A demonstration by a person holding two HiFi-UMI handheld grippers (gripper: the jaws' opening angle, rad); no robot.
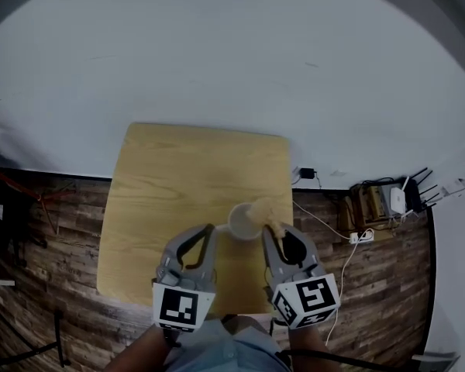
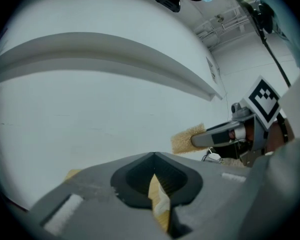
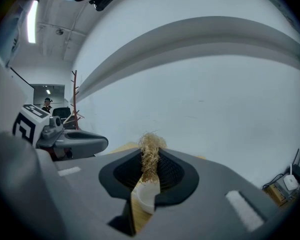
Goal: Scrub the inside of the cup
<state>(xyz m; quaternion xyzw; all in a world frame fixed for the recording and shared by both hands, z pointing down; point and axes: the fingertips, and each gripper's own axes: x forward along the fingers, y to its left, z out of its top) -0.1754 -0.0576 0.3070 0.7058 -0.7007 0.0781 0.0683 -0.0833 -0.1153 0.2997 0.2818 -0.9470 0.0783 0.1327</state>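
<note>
A pale cup [image 1: 242, 220] stands upright on the wooden table [image 1: 178, 177] near its front edge. My right gripper [image 1: 268, 229] is shut on a straw-coloured fibre scrubber [image 1: 264, 208], which sticks out over the cup's right rim. In the right gripper view the scrubber [image 3: 150, 151] shows pinched between the closed pads, with the white cup [image 3: 146, 196] below the jaws. My left gripper [image 1: 211, 229] is shut, its tips just left of the cup. Between its pads I see nothing; a sliver of cup [image 2: 163, 203] shows under them. The left gripper view also catches the scrubber [image 2: 186, 138].
The table stands against a white wall [image 1: 232, 68] on a dark wood-plank floor [image 1: 70, 231]. A small rack with devices [image 1: 384, 201] and white cables [image 1: 349, 242] lie on the floor to the right. A person's legs [image 1: 225, 347] are at the table's front edge.
</note>
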